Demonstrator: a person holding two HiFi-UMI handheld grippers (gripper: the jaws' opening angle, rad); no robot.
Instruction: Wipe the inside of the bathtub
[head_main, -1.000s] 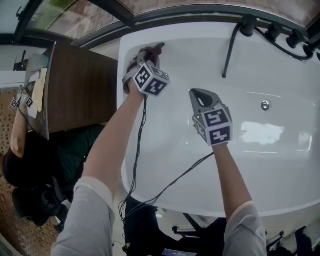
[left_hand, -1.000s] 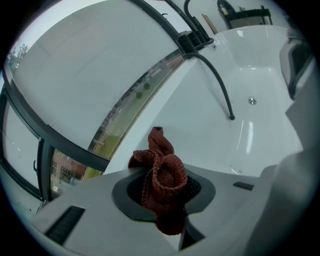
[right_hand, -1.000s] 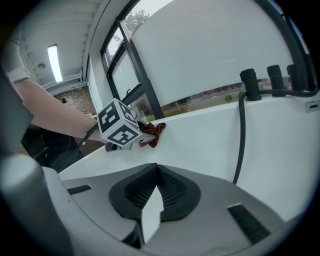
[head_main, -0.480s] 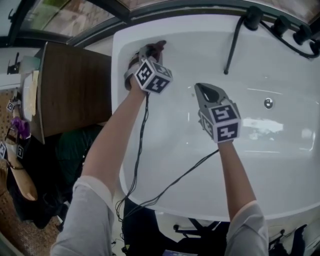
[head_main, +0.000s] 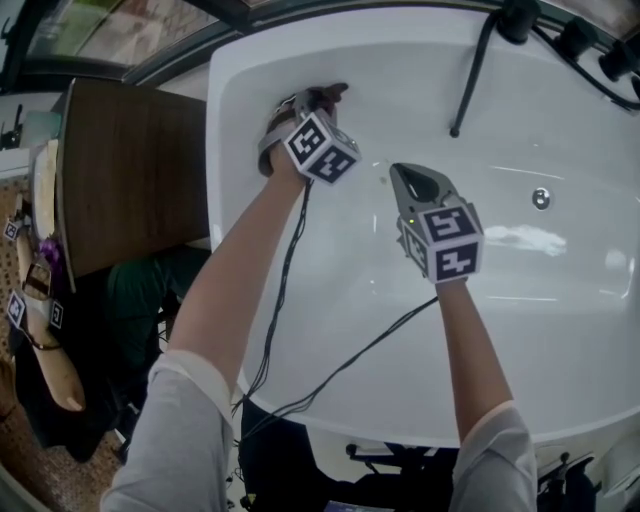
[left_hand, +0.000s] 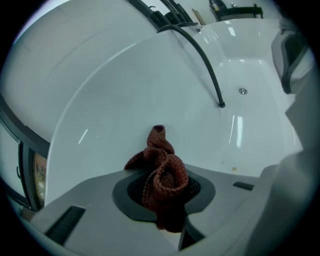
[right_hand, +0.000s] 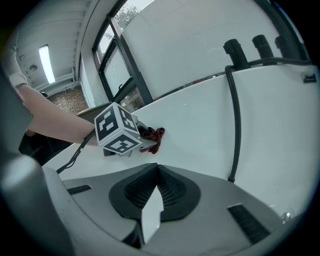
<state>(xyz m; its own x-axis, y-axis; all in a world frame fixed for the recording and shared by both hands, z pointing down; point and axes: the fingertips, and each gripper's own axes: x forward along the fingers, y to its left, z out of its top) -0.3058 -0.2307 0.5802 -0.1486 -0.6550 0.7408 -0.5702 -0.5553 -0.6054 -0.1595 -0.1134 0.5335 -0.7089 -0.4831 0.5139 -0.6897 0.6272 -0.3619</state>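
Outside the bathtub's left end, a dark wooden surface sits against its rim. Just inside that end, high on the white curved wall, the left gripper is clamped on a dark red knitted cloth.

The head view shows only a dark scrap of the cloth past the gripper's marker cube. The left gripper view shows it bunched in thick folds between the jaws, with one rolled end poking out toward the wall. From the side, the right gripper view shows the cloth lying against the tub's wall.

Nearer the bathtub's middle, the right gripper hangs over the basin. Its own view shows its jaws pressed together with nothing between them, while the head view shows only its grey back and marker cube.

Further right, a black hose runs from black fittings on the bathtub's far rim down the inner wall. A small round metal fitting sits on the wall toward the bathtub's right end.
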